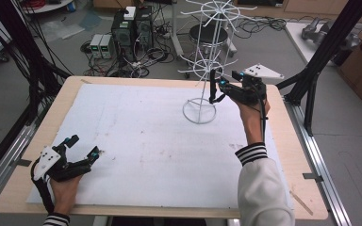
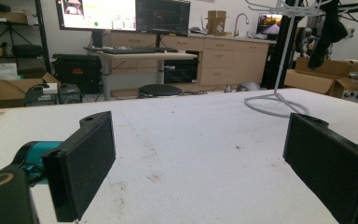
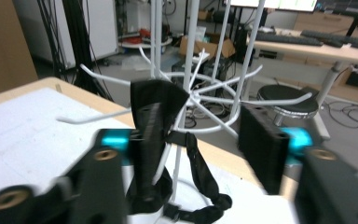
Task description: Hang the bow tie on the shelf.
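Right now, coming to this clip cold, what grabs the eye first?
The tall white wire rack at the table's far side, right of centre, with a black strap hanging from one of its prongs. The right tongs are open at that strap. The left tongs rest open near the white mat's front left corner.

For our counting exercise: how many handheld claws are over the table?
2. The left claw sits open near the table's front-left corner; the right claw is at the white wire rack, far right.
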